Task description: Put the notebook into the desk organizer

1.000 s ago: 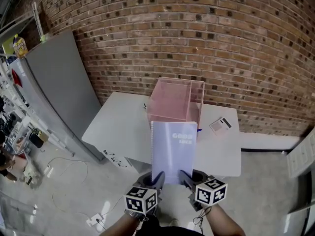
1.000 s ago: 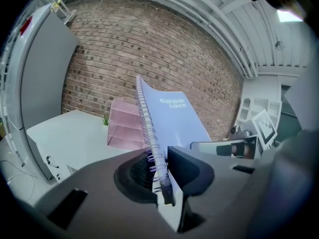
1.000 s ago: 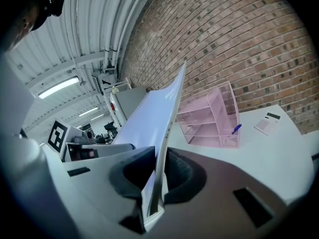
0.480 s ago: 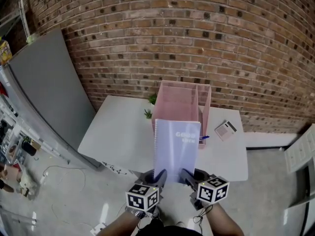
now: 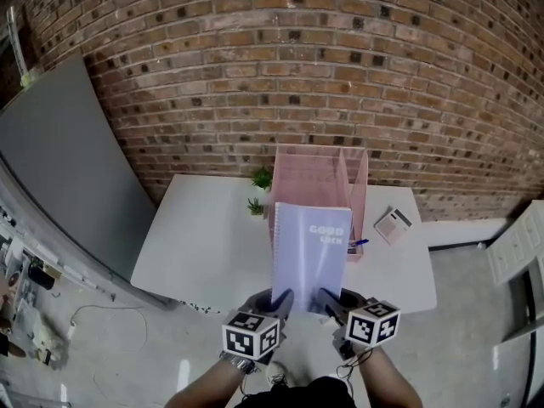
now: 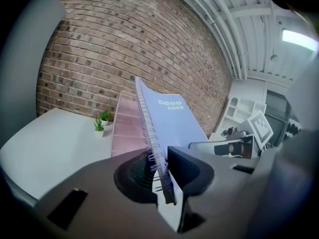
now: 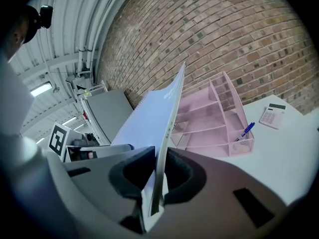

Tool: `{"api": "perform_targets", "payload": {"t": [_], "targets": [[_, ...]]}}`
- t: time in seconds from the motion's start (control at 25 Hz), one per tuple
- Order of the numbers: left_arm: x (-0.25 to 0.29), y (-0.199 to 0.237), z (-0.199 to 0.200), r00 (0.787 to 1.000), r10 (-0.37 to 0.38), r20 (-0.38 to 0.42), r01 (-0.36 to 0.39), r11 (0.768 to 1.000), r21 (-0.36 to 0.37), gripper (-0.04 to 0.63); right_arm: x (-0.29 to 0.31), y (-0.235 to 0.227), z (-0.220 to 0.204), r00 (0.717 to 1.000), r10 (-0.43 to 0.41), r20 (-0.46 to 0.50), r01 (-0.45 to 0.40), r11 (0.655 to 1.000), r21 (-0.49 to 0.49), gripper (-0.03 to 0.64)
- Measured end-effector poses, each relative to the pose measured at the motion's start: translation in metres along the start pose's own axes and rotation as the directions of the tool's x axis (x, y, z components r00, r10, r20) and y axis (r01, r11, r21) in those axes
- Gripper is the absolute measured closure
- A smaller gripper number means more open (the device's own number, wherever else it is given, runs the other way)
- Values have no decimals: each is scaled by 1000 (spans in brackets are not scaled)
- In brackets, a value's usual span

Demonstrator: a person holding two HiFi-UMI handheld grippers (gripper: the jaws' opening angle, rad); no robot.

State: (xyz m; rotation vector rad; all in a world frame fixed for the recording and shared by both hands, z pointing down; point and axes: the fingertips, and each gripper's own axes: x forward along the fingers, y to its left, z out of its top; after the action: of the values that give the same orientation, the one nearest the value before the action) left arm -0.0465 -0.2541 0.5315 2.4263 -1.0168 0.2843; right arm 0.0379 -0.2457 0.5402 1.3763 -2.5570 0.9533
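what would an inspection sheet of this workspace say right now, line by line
surface: white table, mostly bare
job's things: notebook held in the air in front of the pink desk organizer, not yet in it
clutter: calculator right of the organizer; blue pen at its front corner; two small potted plants on its left
grippers: left gripper clamped on the notebook's spiral edge; right gripper clamped on its opposite edge
cables: thin cable on the floor left of the table
surroundings: brick wall behind; grey panel leaning at left
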Motion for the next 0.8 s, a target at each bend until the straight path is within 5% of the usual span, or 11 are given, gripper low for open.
{"api": "perform_targets", "payload": {"t": [0.8], "targets": [[53,34,18,999,-3,-41,1,999,-54,522,40,-42,28,999,8,-49,-5,998,66,566]]}}
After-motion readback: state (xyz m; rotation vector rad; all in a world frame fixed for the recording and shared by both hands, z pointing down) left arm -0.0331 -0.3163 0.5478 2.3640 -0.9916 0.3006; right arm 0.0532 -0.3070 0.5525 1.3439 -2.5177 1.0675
